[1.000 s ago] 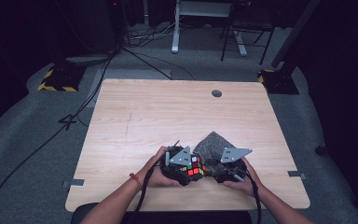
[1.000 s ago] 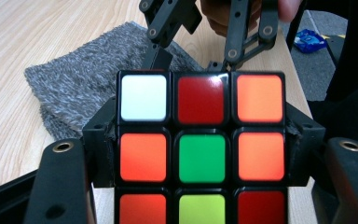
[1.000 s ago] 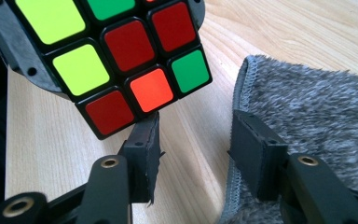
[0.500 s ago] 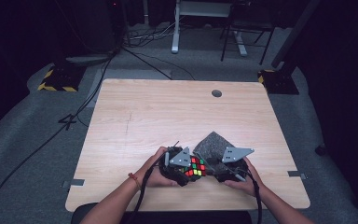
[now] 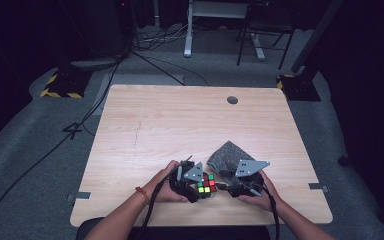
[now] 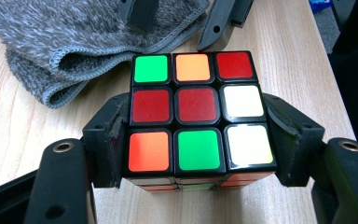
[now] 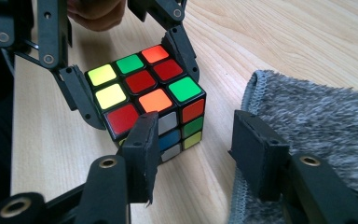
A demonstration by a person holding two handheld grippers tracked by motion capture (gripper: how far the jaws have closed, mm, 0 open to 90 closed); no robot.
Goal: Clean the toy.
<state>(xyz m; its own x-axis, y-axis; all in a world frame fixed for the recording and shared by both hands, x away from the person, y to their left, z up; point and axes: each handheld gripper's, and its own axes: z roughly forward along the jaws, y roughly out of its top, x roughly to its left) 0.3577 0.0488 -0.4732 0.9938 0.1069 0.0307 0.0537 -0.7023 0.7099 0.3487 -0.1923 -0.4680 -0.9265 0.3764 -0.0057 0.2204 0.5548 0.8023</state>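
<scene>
Near the front edge of the wooden table (image 5: pixel 180 125), between the two hands, a puzzle cube (image 5: pixel 207 183) is seen in the high view. It is clamped by the left gripper (image 5: pixel 200 187), and the jaws are pressed on two opposite sides of it. The right gripper (image 5: pixel 227 186) is held just beside the cube, with the grey cloth (image 5: pixel 227 154) directly behind it. The right jaws have just been opening a little; they stand apart, and nothing is pressed between them.

From above only a few coloured tiles can be made out. In the left gripper view the whole top face of the puzzle cube (image 6: pixel 198 112) is shown: green, orange and red in the far row, red, red and white in the middle, orange, green and white in the near row. The folded grey cloth (image 6: pixel 74 42) is seen lying behind it.

In the right gripper view a side face with grey, blue and yellow tiles is also visible on the puzzle cube (image 7: pixel 149 98). One jaw is placed against its near corner; whether it touches cannot be told. The other jaw is over the edge of the grey cloth (image 7: pixel 317 121).

The left hand (image 5: pixel 167 185) is wrapped around its gripper with the forearm coming up from the lower left. The right hand (image 5: pixel 260 192) is held low at the table, and its gripper is pointed toward the cube.
</scene>
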